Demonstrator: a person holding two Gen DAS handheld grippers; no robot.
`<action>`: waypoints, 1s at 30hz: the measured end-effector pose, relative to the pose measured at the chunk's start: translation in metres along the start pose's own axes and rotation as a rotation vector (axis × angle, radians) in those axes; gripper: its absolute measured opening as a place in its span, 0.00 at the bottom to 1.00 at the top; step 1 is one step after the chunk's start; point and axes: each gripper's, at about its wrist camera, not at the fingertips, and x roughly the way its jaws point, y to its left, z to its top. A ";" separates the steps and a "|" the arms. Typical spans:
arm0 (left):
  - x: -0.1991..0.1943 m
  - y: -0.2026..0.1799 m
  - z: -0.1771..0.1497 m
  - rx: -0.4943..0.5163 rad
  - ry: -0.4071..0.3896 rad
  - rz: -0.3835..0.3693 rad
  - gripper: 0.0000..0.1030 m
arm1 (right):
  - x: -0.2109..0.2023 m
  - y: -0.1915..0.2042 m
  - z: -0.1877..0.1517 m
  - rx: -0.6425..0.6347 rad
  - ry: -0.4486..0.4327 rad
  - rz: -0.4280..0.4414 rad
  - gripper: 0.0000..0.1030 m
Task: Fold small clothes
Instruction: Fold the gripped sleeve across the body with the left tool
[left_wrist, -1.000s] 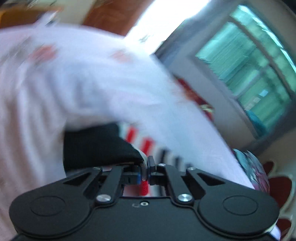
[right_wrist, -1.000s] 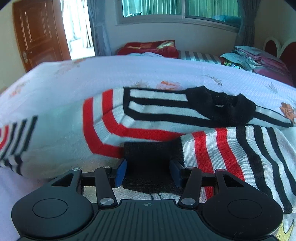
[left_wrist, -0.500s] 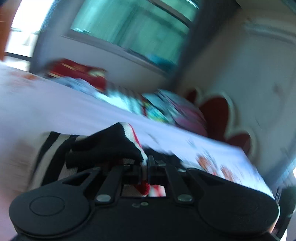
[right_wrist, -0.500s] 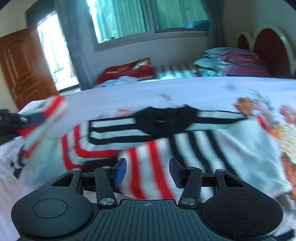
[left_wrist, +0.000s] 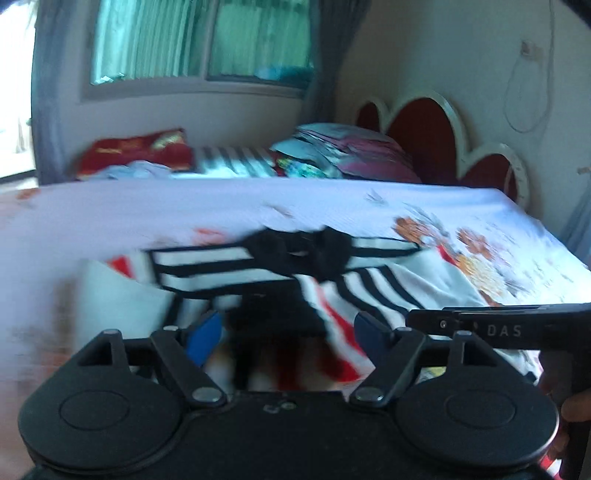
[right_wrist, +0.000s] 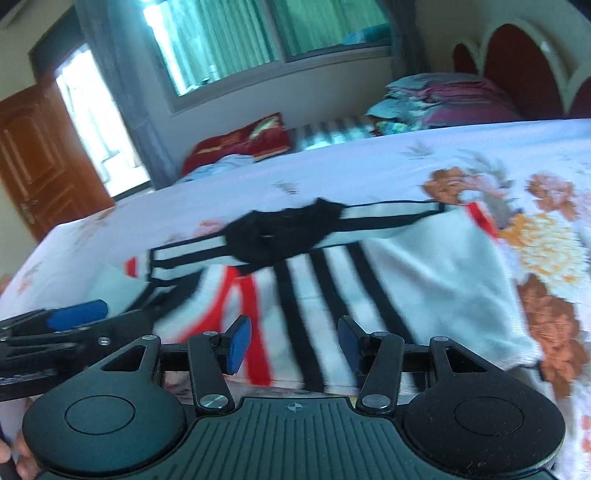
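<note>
A small white sweater (left_wrist: 373, 280) with black and red stripes and a black collar (left_wrist: 295, 251) lies on the flowered bedsheet (left_wrist: 184, 206). It also shows in the right wrist view (right_wrist: 424, 273), collar (right_wrist: 280, 236) away from me. My left gripper (left_wrist: 288, 332) is open and empty just above the sweater's near edge. My right gripper (right_wrist: 293, 345) is open and empty over the striped part. Each gripper shows at the edge of the other's view.
Folded bedding and pillows (left_wrist: 340, 151) sit at the far side by a red headboard (left_wrist: 424, 129). A red cushion (right_wrist: 243, 142) lies under the window. A wooden door (right_wrist: 40, 155) stands at the far left.
My left gripper swung over the sweater with the sleeve, then opened and let it go on the sweater body. My right gripper stayed open and shifted right.
</note>
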 end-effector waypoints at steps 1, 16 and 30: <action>-0.010 0.007 -0.001 -0.010 -0.012 0.029 0.75 | 0.002 0.007 0.001 -0.011 0.004 0.023 0.50; -0.033 0.076 -0.062 -0.030 0.066 0.297 0.56 | 0.061 0.086 -0.018 -0.278 0.071 0.016 0.54; 0.004 0.072 -0.055 -0.017 0.056 0.303 0.25 | 0.039 -0.022 0.010 0.071 0.048 -0.047 0.05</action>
